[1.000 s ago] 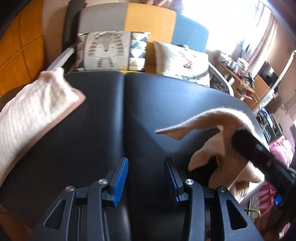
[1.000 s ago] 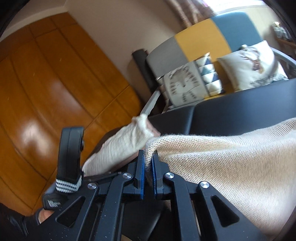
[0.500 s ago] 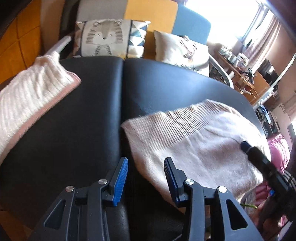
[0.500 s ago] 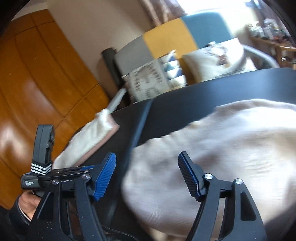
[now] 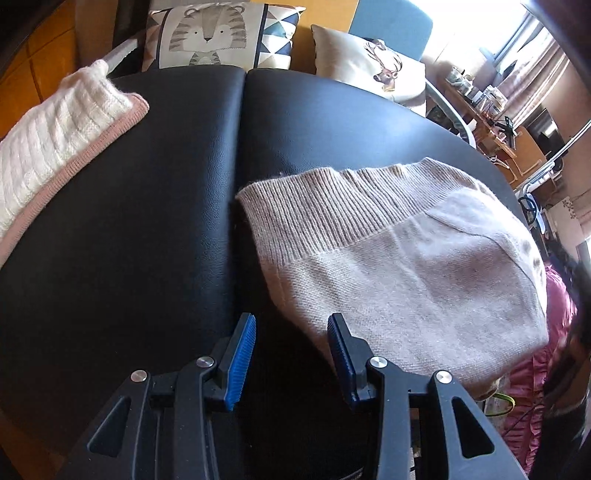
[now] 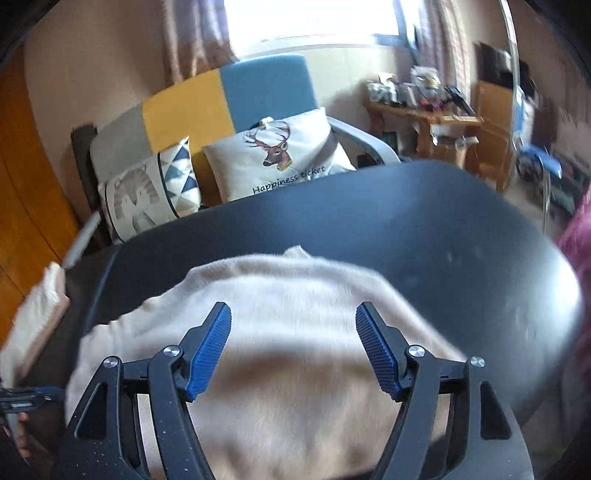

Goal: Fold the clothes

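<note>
A beige knit sweater (image 5: 399,266) lies flat on the black table (image 5: 147,221), its ribbed hem toward the table's middle and its right side hanging over the edge. My left gripper (image 5: 291,321) is open just above the table, pointing steeply down. The sweater's left edge runs by its right finger and nothing lies between the pads. In the right wrist view the sweater (image 6: 295,369) fills the foreground, blurred. My right gripper (image 6: 293,308) hangs over it with its jaws wide open, holding nothing.
A folded white sweater with pink trim (image 5: 55,136) lies at the table's far left. Behind the table stands a sofa with a tiger pillow (image 5: 210,33) and a deer pillow (image 6: 277,155). Pink cloth (image 5: 554,332) hangs off the right edge. A cluttered wooden desk (image 6: 424,114) stands at the back right.
My right gripper opened, let go of the beige sweater and swung right. The sweater dropped flat on the table. My left gripper sank toward the table beside the sweater's edge.
</note>
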Motion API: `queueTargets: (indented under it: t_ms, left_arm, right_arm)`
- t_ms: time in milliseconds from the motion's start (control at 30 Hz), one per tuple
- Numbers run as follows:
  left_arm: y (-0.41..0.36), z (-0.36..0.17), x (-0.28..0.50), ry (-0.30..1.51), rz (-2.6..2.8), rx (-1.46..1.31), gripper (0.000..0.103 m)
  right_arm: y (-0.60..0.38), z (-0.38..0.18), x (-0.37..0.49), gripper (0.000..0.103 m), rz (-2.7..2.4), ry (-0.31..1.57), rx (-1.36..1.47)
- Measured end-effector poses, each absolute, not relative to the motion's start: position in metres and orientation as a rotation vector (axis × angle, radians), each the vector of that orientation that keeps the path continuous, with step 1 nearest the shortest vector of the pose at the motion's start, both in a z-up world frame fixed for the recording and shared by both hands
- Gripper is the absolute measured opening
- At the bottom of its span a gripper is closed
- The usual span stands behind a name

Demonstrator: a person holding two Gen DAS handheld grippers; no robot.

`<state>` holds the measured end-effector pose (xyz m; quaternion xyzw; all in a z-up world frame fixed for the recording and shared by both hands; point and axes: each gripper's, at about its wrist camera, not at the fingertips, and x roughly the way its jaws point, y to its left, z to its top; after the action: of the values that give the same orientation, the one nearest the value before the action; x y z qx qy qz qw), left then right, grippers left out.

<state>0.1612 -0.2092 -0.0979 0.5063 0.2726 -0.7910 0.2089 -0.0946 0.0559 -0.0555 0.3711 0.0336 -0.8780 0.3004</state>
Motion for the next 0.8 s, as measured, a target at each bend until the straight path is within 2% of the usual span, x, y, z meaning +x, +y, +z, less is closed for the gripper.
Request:
queueTargets:
  t_ms: [67,267,667,700,767,800]
  left_arm:
    - [-0.209,-0.098,0.159,0.736,-2.192,1.414,0.041]
    - [-0.21,-0.103,0.155,0.728,-2.176,1.441,0.041]
    - [-0.216,-0.117,0.144,0.746,-2.17,1.48,0.041]
    - [-0.217,-0.118,0.144,0.749,-2.168,1.48,0.041]
    - [-0.218,-0.119,0.143,0.752,-2.167,1.481,0.041]
    - [-0.219,-0.12,0.142,0.753,-2.167,1.482,0.041]
  right_arm:
    - [0.04,-0.062,-0.11,0.079,-2.305,0.158,1.002]
    - [-0.007,-0.087,-0.143,0.079,-2.222,0.295,1.136]
    - [-0.055,-0.134,-0.195,0.079,-2.02,0.38,1.437]
    - [-0.057,-0.137,-0.195,0.078,-2.01,0.381,1.443]
    - [-0.057,-0.139,-0.193,0.068,-1.999,0.373,1.433]
    - [-0.057,-0.14,-0.192,0.058,-1.988,0.367,1.428]
